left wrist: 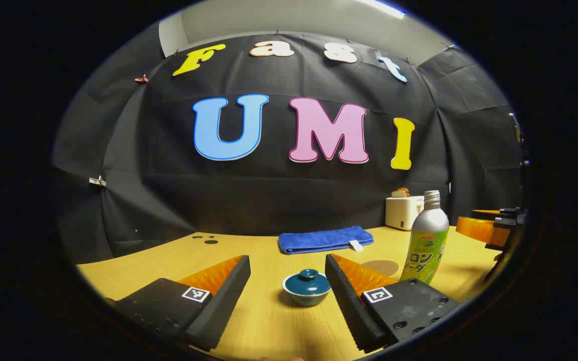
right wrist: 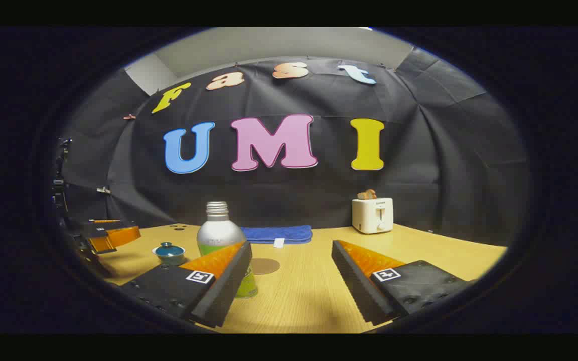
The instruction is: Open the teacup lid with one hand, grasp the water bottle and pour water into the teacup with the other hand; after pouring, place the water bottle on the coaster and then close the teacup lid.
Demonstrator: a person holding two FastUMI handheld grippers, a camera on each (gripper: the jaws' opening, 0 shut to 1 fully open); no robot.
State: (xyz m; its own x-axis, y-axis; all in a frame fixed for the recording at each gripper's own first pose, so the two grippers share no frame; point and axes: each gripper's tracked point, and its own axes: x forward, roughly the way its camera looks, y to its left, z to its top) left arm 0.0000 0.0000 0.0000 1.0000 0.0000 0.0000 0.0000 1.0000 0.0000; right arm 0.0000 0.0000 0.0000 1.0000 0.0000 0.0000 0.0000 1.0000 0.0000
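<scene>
A small teal teacup (left wrist: pixel 306 287) with its lid on stands on the wooden table (left wrist: pixel 269 321), straight ahead between the fingers of my left gripper (left wrist: pixel 289 265), which is open and short of it. A silver and green water bottle (left wrist: pixel 426 238) stands upright to the cup's right, with a round brown coaster (left wrist: pixel 380 267) flat on the table beside it. In the right gripper view, my right gripper (right wrist: pixel 289 250) is open; the bottle (right wrist: pixel 220 235) stands behind its left finger, the coaster (right wrist: pixel 264 265) is ahead, and the teacup (right wrist: pixel 169 253) sits farther left by the left gripper (right wrist: pixel 113 235).
A folded blue towel (left wrist: pixel 325 239) lies at the back of the table against the black cloth. A white toaster (left wrist: pixel 403 211) with bread in it stands at the back right, also seen as the toaster (right wrist: pixel 372 214) in the right gripper view.
</scene>
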